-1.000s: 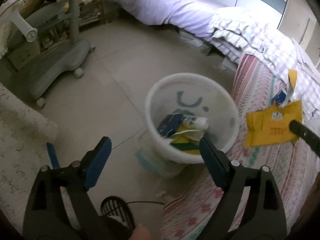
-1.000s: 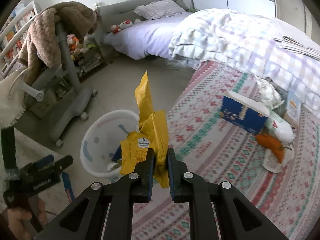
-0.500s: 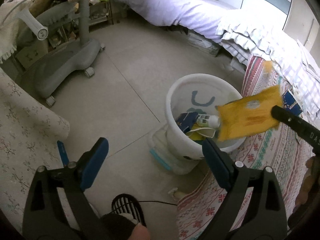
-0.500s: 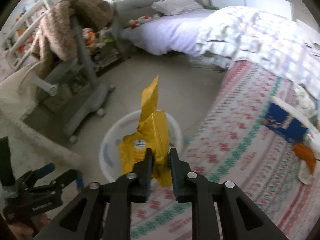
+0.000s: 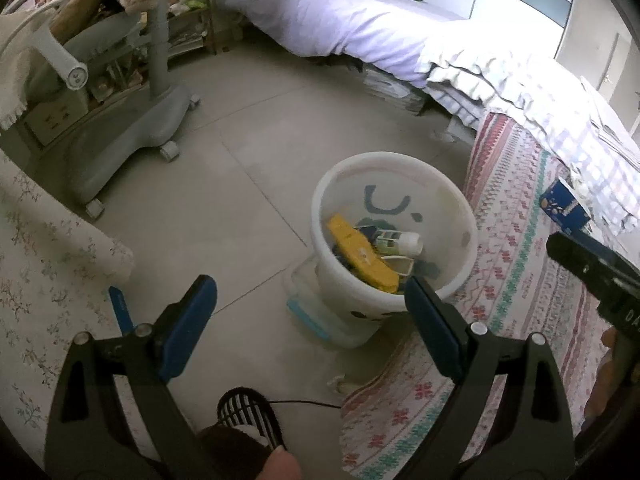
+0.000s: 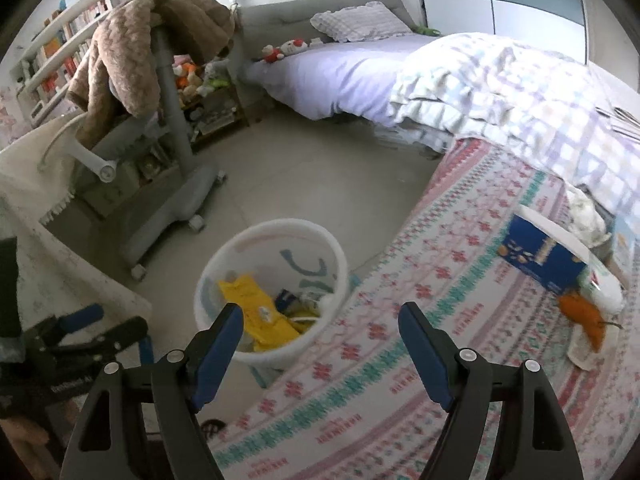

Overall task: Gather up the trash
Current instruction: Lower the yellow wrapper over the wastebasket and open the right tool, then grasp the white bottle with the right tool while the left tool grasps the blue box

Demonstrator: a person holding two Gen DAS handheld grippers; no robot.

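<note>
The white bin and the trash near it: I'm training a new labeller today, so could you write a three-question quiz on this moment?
1. True or false: the yellow wrapper lies inside the white bin.
2. What is between the fingers of the right gripper?
A. the yellow wrapper
B. nothing
C. the blue box
3. On what does the blue box rest?

Key
1. True. It lies on other trash in the bin.
2. B. Its fingers have just been opening and stand wide apart, empty.
3. On the patterned bedspread, next to an orange item; it is not yet collected.
</note>
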